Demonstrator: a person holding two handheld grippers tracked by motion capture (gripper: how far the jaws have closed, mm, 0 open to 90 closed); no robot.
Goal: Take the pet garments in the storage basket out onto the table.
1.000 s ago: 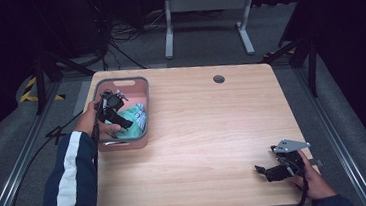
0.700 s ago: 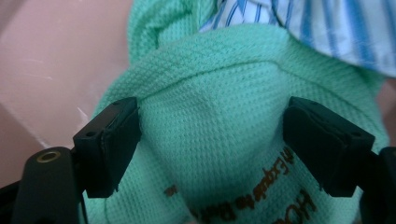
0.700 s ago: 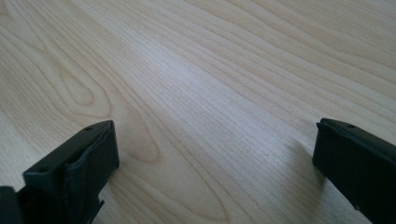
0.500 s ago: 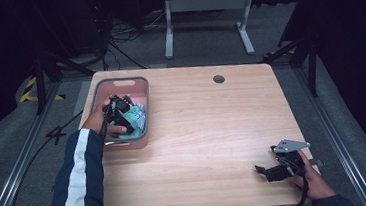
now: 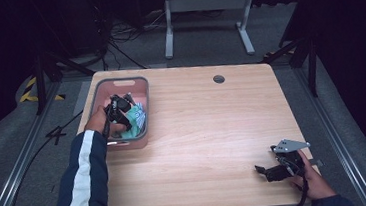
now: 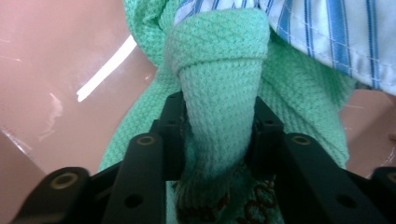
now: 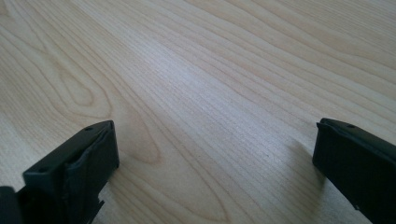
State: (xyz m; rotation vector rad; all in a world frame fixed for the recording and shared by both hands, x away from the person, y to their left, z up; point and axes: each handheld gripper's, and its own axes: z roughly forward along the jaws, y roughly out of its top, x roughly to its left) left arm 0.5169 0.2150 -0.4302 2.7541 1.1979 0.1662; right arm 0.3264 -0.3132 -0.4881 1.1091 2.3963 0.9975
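left hand-held gripper (image 6: pixel 217 140): in the pink bin (image 5: pixel 142 89), jaws just closed onto a fold of green knit cloth (image 6: pixel 219 88), pads pressing both sides
cloth: lies in bin, far-left of tabletop (image 5: pixel 213 130); striped blue-white fabric (image 6: pixel 336 32) beside it
right hand-held gripper (image 7: pixel 215 168): jaws wide, nothing between, low over bare tabletop at near-right

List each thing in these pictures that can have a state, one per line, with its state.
Left gripper: jaws just closed, pinching a fold of the green cloth.
Green cloth: bunched, in the bin.
Striped cloth: crumpled on the green cloth.
Bin: upright, holding cloths.
Right gripper: open, empty.
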